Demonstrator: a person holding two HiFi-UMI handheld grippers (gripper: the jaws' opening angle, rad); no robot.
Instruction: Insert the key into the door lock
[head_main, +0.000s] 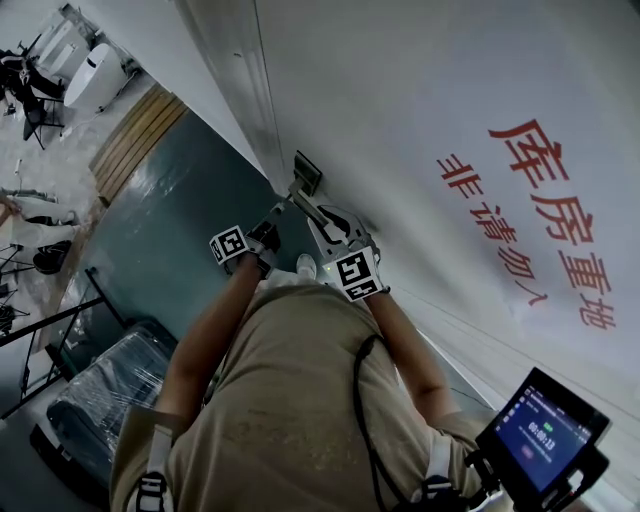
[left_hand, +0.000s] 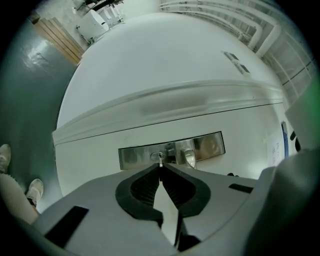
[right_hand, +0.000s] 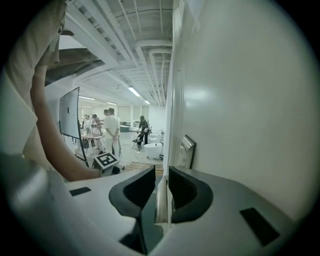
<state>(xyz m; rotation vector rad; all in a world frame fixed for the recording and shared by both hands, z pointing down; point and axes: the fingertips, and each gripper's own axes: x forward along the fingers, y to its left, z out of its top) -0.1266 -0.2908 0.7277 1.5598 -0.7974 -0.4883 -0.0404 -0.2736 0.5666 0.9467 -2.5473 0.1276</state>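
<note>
A steel lock plate (left_hand: 171, 150) sits on the white door (left_hand: 165, 75), with a small keyhole (left_hand: 157, 155) left of the door handle (left_hand: 188, 156). My left gripper (left_hand: 160, 167) is shut on a key (left_hand: 160, 161). Only the key's thin tip shows past the pads, right at the keyhole; I cannot tell whether it has gone in. In the head view the left gripper (head_main: 270, 230) is left of the handle (head_main: 303, 200). My right gripper (right_hand: 161, 185) has its pads close on both sides of the handle lever (right_hand: 162, 200), beside the plate (right_hand: 186, 151).
Red characters (head_main: 545, 220) are printed on the door. A dark case (head_main: 100, 395) and a metal frame stand on the floor to the left. A screen device (head_main: 545, 430) hangs at the lower right. Several people (right_hand: 110, 132) and a dark board (right_hand: 69, 112) are in the room beyond.
</note>
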